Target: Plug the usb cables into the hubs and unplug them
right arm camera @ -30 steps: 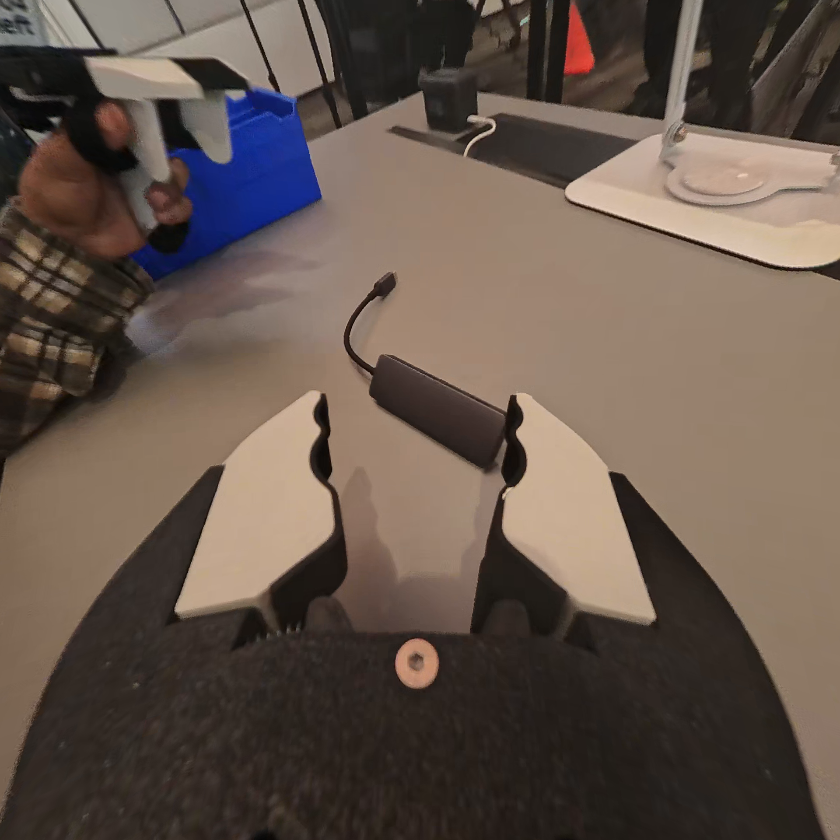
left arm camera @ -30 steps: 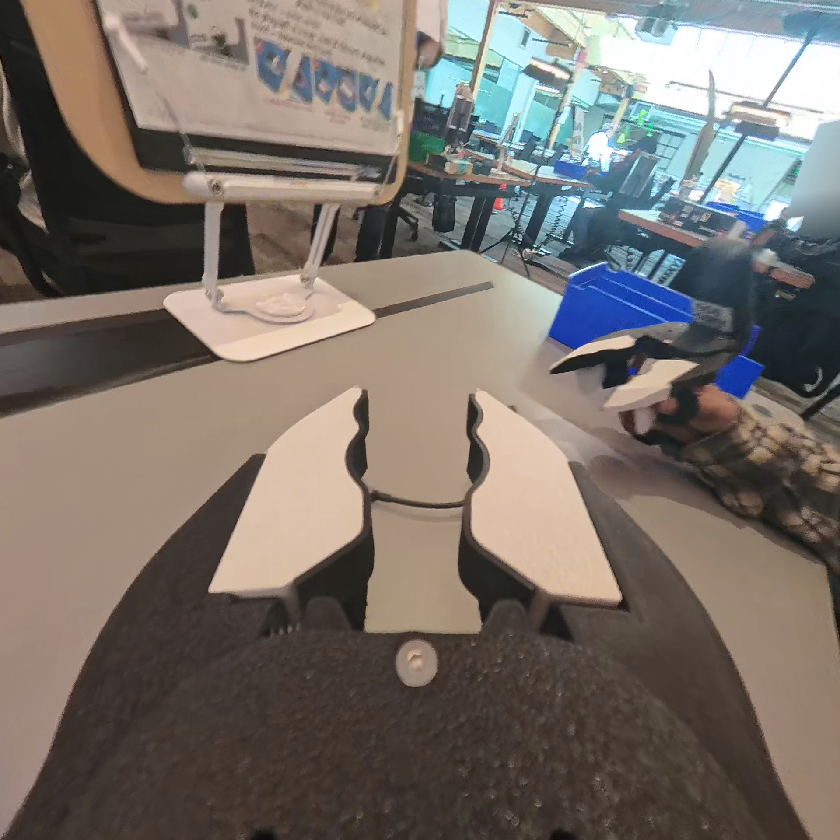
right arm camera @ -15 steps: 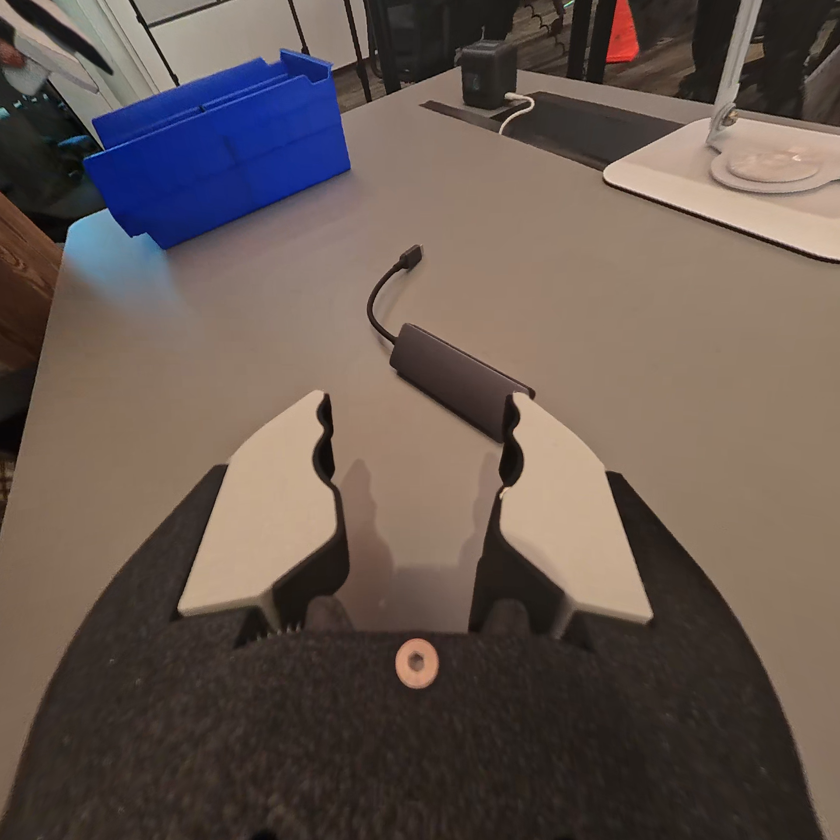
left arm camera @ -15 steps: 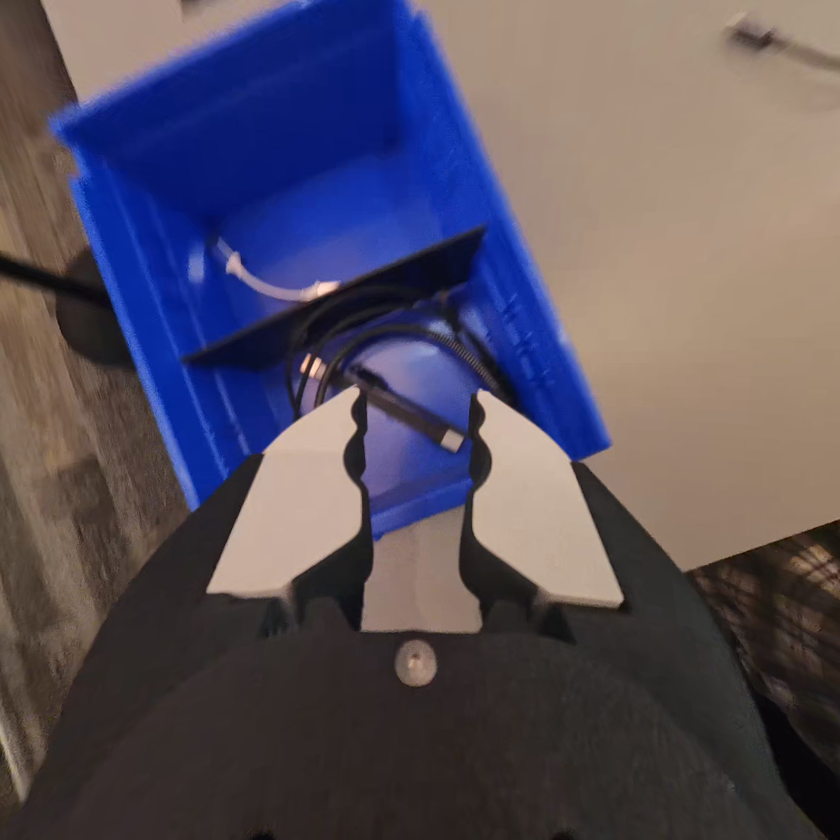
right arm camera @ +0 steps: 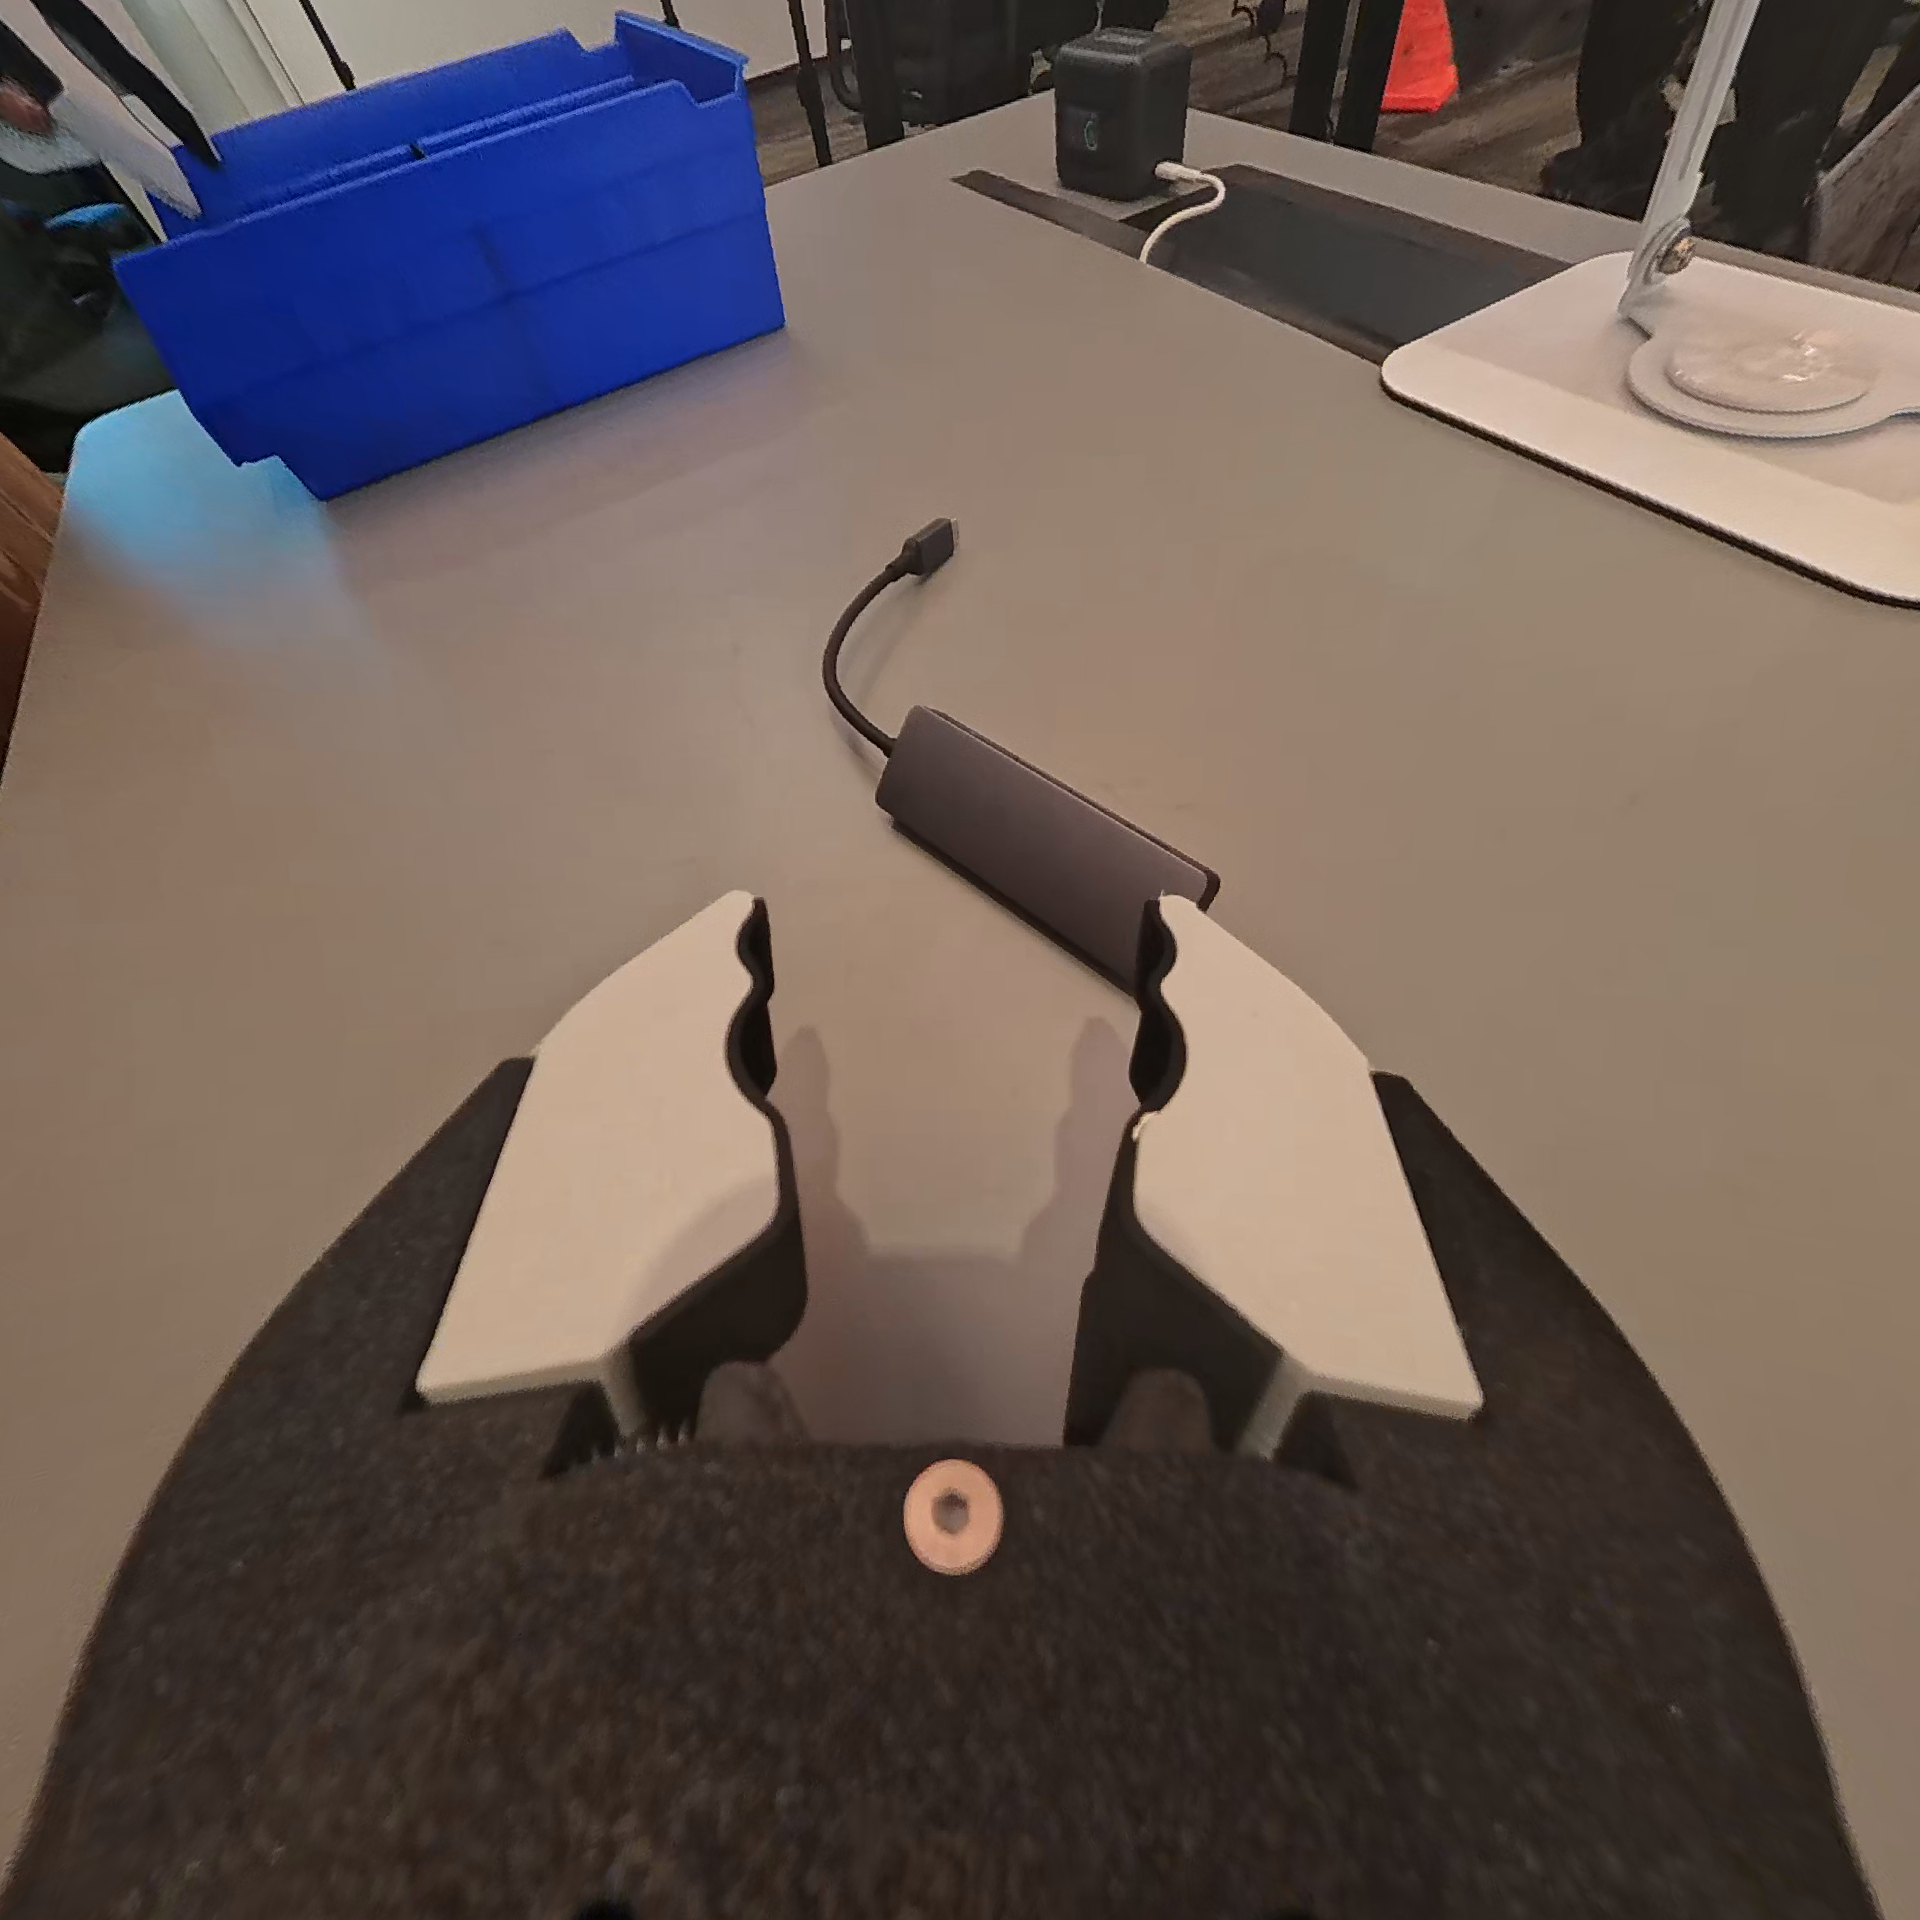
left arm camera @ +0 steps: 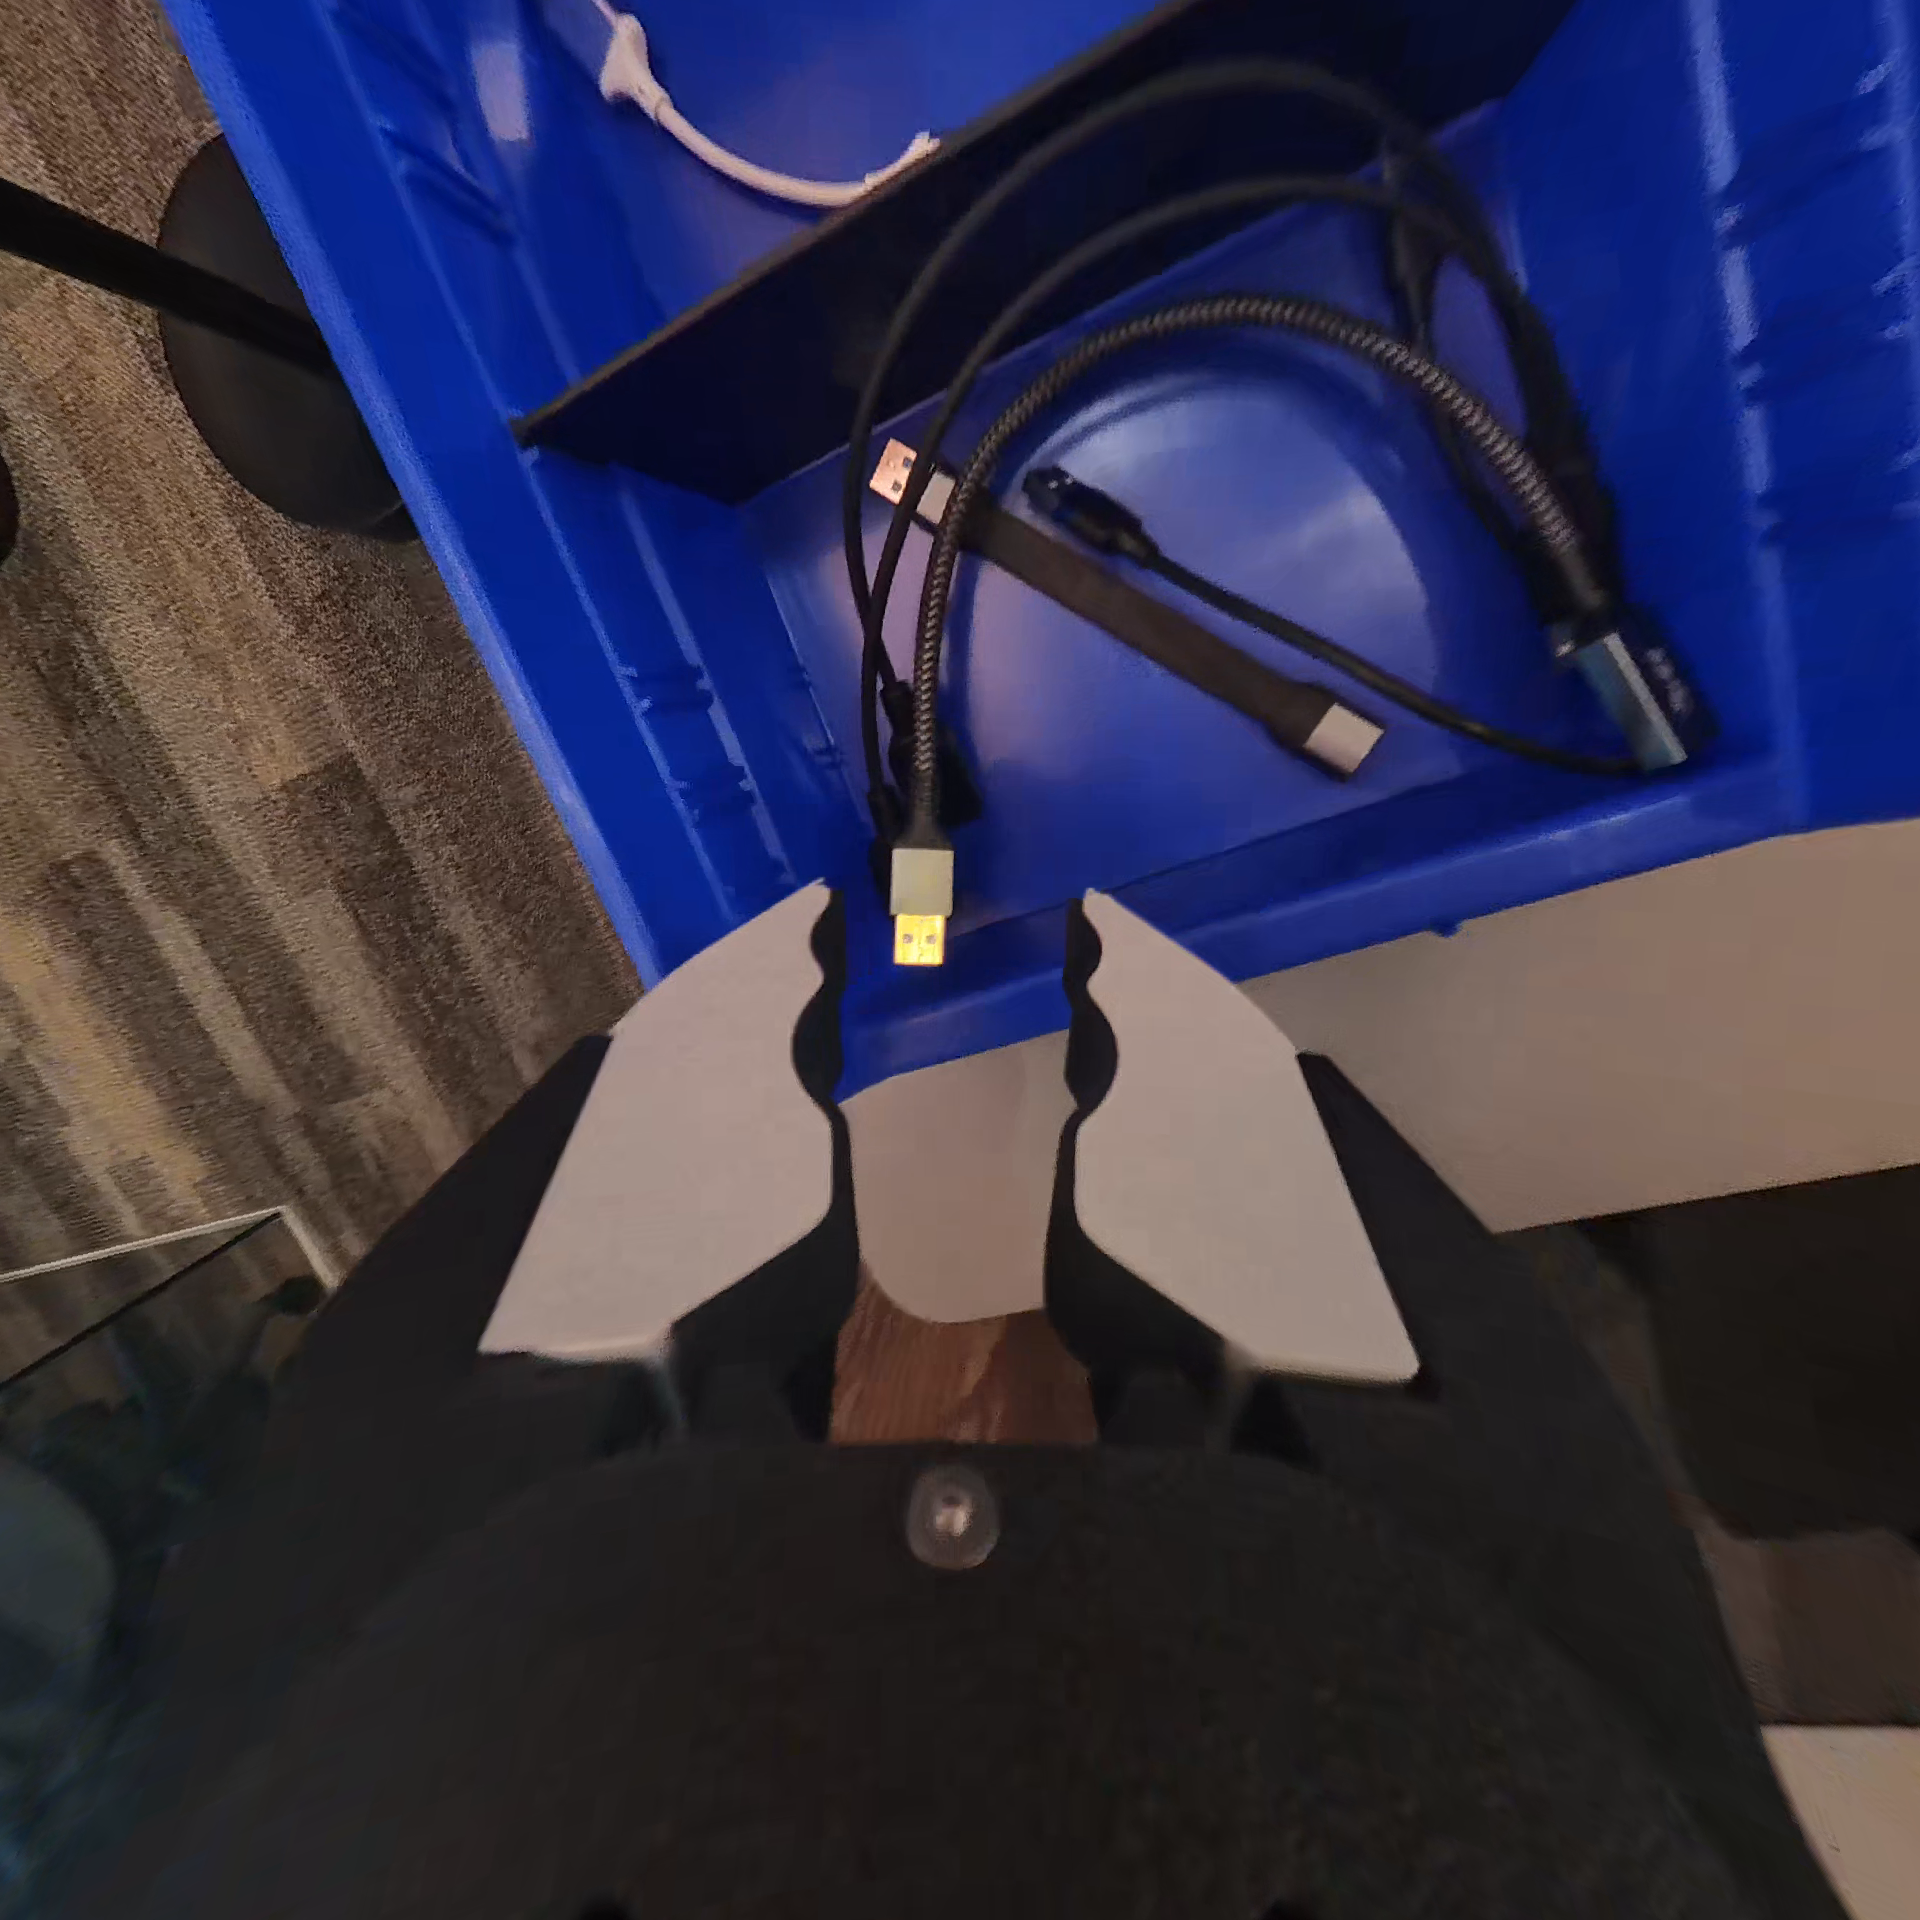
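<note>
A braided cable (left arm camera: 1226,343) lies looped in the near compartment of a blue bin (left arm camera: 1299,914), its grey plug with a gold tip (left arm camera: 921,902) pointing at the near wall. Thinner black cables (left arm camera: 914,312) and a flat short cable with silver ends (left arm camera: 1143,613) lie beside it in the same compartment. A black divider (left arm camera: 727,364) splits the bin, and a white cable (left arm camera: 748,171) lies in the far compartment. The left gripper (left arm camera: 948,914) hangs over the bin's near edge with its fingers spread and empty, the gold plug just ahead, closer to the left finger.

A dark hub (right arm camera: 1029,831) with a short curled lead (right arm camera: 862,644) lies flat on the grey table (right arm camera: 416,779), well apart from the bin (right arm camera: 468,291). The right gripper (right arm camera: 951,914) sits low over the table, fingers spread and holding nothing, the right fingertip hiding the hub's near end. A white stand base (right arm camera: 1662,416) rests on the far right of the table.
</note>
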Available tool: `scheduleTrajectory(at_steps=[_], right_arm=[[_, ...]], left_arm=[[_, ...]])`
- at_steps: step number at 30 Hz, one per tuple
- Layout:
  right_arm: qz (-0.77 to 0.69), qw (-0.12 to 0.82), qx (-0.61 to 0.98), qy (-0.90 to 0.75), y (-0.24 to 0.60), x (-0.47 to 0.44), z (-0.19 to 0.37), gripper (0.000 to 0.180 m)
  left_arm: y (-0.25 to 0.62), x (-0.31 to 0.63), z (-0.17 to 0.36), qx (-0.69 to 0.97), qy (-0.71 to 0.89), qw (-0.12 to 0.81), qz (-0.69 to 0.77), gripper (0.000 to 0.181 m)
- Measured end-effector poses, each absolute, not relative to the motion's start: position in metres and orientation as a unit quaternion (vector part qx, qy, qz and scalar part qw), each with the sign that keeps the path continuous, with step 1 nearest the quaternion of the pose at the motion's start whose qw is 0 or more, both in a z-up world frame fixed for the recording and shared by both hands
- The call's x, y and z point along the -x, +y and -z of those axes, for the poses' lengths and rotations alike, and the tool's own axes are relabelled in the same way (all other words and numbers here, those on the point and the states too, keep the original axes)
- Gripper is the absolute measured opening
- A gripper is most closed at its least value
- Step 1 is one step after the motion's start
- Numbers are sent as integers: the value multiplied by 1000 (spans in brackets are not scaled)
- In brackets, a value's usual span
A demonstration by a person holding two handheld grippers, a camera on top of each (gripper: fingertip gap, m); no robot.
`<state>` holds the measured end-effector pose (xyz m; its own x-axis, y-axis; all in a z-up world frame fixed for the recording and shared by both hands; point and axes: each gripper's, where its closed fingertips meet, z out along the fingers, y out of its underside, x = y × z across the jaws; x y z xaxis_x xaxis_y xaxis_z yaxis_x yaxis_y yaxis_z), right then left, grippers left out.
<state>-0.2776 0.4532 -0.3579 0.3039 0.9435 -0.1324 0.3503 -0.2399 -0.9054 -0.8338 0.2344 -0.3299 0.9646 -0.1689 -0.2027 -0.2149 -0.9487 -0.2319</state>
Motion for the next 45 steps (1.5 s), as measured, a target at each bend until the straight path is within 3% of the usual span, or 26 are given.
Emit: scheduleTrajectory(at_steps=[19, 25, 28, 39, 45], right_arm=[[-341, 404, 703, -475, 456, 284, 368, 66], [-342, 404, 699, -481, 454, 285, 367, 66], [-342, 412, 694, -481, 453, 284, 363, 66], [-349, 418, 689, -478, 450, 280, 356, 64], [-360, 418, 683, -479, 446, 282, 352, 63]], left_arm=[[241, 847, 376, 980, 152, 25, -125, 34], [229, 849, 393, 979, 145, -51, -135, 34], [224, 856, 396, 970, 155, -88, -165, 17], [226, 857, 322, 986, 79, 52, -138, 15], [206, 852, 266, 984, 58, 65, -152, 15]])
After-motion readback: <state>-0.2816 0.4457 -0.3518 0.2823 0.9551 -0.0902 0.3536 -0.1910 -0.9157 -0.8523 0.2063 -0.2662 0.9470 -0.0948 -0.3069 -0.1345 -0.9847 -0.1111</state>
